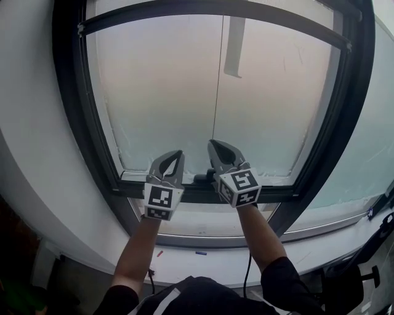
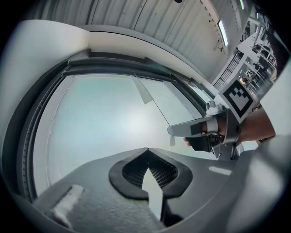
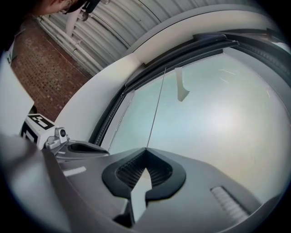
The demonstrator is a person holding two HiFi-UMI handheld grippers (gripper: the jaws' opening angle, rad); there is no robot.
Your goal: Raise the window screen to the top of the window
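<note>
A frosted pane fills the dark window frame (image 1: 92,135). A dark bar (image 1: 215,9) crosses the top of the window, and a thin pull cord (image 1: 217,80) hangs from it. The cord (image 3: 157,104) ends at the tips of my right gripper (image 1: 211,143), which is shut on it in front of the lower pane. In the left gripper view the cord (image 2: 152,102) also meets that gripper (image 2: 170,131). Just to its left and slightly lower, my left gripper (image 1: 180,152) is shut with nothing between its jaws and does not touch the cord.
A white strip (image 1: 234,52) hangs on the glass near the top, right of the cord. The white sill (image 1: 203,258) runs below the frame. A dark chair (image 1: 351,283) stands at the lower right. A brick wall (image 3: 41,77) lies to the left.
</note>
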